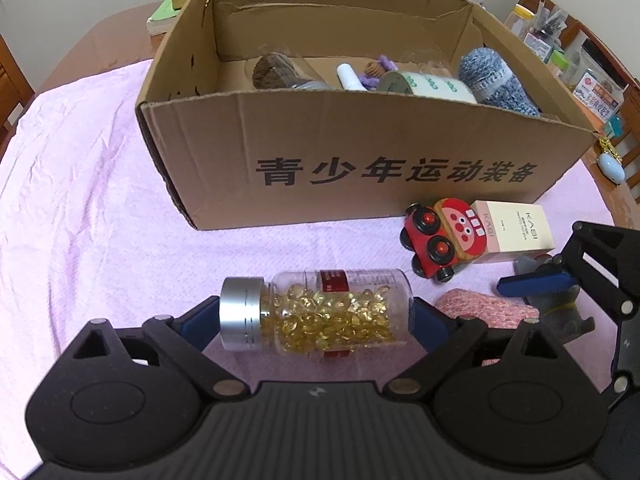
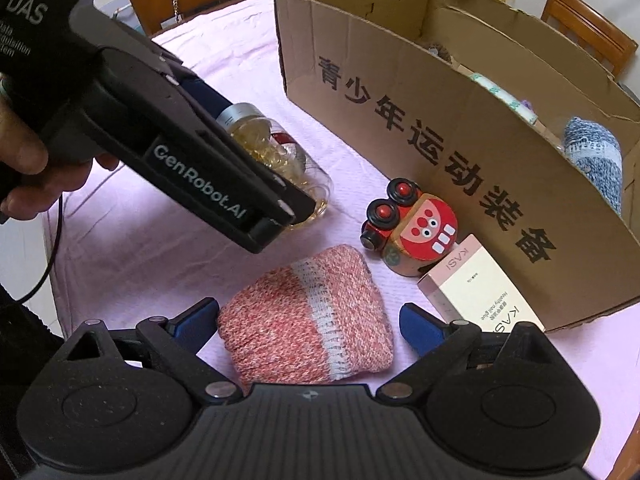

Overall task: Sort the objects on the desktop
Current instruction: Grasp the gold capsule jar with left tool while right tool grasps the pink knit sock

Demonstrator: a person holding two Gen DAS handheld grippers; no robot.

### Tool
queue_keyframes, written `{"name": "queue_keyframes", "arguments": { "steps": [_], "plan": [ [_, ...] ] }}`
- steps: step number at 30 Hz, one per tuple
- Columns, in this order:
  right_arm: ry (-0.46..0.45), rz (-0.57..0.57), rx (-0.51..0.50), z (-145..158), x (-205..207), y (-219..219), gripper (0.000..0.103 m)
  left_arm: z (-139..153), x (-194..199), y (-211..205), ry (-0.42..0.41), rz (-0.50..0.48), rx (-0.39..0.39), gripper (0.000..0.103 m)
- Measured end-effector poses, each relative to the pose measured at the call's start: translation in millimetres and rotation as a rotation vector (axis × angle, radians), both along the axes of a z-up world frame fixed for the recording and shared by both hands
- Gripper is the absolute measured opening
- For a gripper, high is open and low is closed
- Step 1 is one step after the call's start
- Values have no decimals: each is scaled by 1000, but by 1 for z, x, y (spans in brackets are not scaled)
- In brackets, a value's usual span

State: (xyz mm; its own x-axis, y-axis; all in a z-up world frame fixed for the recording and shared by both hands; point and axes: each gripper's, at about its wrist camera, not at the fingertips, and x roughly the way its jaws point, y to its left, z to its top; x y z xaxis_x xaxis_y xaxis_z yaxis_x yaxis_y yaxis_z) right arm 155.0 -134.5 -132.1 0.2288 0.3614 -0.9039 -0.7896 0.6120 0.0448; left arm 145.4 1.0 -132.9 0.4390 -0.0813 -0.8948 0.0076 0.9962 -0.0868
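Two pickups are in hand at once, judging by how things lie. The left gripper [image 1: 316,316] has the bottle [image 1: 316,312] of yellow capsules lying crosswise between its fingers, one blue pad at the silver cap, the other at the base — touching or nearly so at both ends, but whether they are clenched on it I cannot tell. The bottle's long axis runs from finger to finger, cap toward the left finger, and it rests on the pink cloth [image 1: 88,184].

The right gripper [image 2: 308,320] is spread wide, released, with the sock [image 2: 308,320] between its fingers and clear of both pads. The sock's long axis runs away from the gripper, slanting left.

Ahead of both stands the box [image 1: 360,152], already holding several things; the toy [image 2: 412,224] and carton [image 2: 476,292] lie just past the right finger.

Next, probably — squeeze each grip firm, lift clear of the cloth, carry over the box's near wall. The bottle, held end to end, may slip or roll.
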Motion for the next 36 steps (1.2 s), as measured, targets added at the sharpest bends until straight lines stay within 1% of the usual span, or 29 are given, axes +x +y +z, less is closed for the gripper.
{"name": "queue_keyframes", "arguments": {
  "steps": [3,5,8,11,13,19,28,30,36],
  "plan": [
    [-2,11,-16,-2,-3,2,92,-3,-1,-1,0,-4,0,95],
    [-24,21,-40,-3,-5,4,87,-2,-1,-1,2,-10,4,95],
    [-40,26,-40,1,-8,2,83,-2,0,-2,4,-22,3,95],
    [-38,12,-29,5,-7,-1,81,0,2,-2,0,-36,2,95],
    [-43,1,-24,7,-7,-3,81,3,1,-1,-5,-51,10,95],
    [-54,-19,-14,17,-6,-8,81,14,-2,2,-14,-74,-3,95],
    [-113,-12,-7,45,-12,-17,81,50,-13,3,-52,-169,-2,95],
    [-121,-11,-4,52,-5,-12,81,58,-13,2,-62,-189,0,95],
    [-160,-14,15,76,-3,-21,81,84,-12,-1,-99,-249,-3,95]
  ]
}}
